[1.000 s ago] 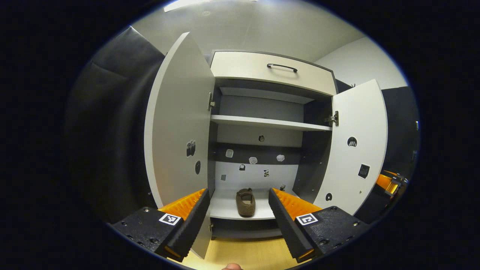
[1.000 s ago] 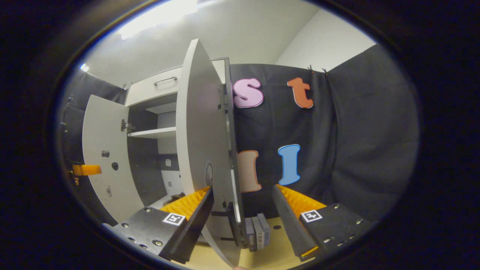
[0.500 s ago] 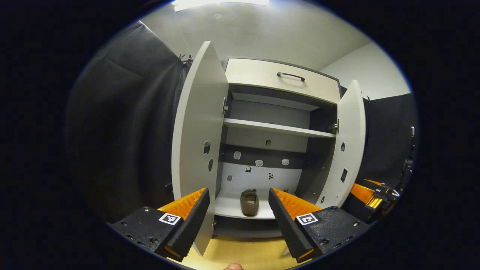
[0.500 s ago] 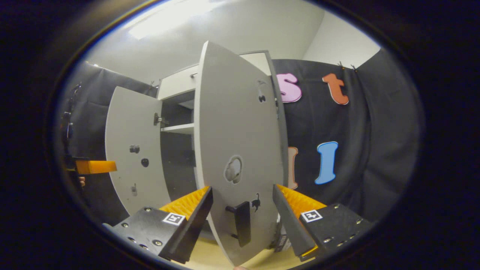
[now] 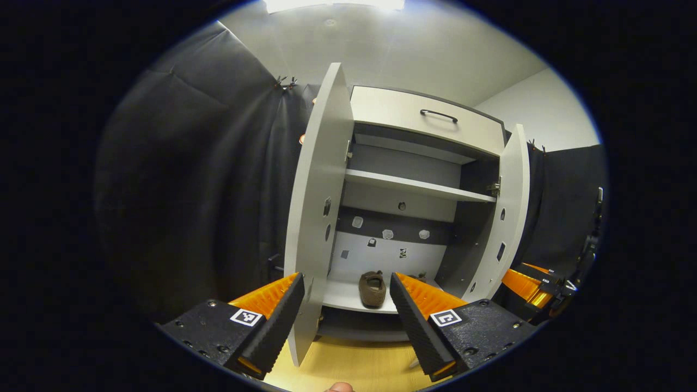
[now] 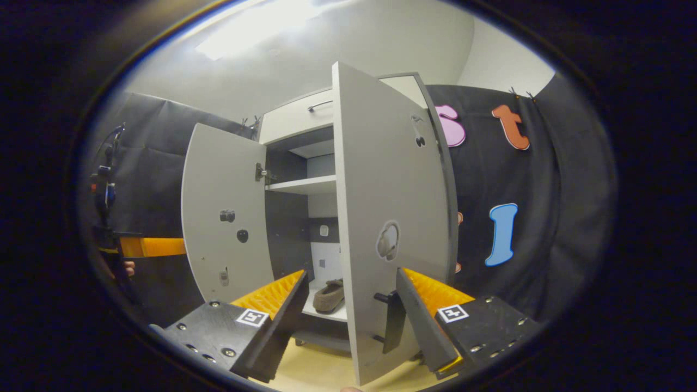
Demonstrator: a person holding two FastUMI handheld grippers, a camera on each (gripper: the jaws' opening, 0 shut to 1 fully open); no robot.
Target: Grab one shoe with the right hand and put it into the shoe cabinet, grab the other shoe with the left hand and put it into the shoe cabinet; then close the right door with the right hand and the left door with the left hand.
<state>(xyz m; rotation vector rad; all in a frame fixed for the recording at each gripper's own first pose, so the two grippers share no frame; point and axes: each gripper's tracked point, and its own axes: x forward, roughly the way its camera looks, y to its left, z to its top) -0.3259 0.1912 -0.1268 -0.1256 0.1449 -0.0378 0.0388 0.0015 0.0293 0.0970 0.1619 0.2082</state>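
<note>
Shoe (image 5: 373,288) lies on the shoe cabinet's (image 5: 425,117) bottom shelf (image 5: 348,294); we see just one. Both doors stand ajar: left door (image 5: 316,207), right door (image 6: 389,218). Our left hand-held gripper (image 5: 346,316) and right hand-held gripper (image 6: 351,318) both gape wide, holding nothing, the right one's fingers straddling the right door's lower edge.

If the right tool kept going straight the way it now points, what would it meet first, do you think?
Most likely the right door of the shoe cabinet: its panel stands between the open fingers of the right tool, though depth is hard to judge.
</note>
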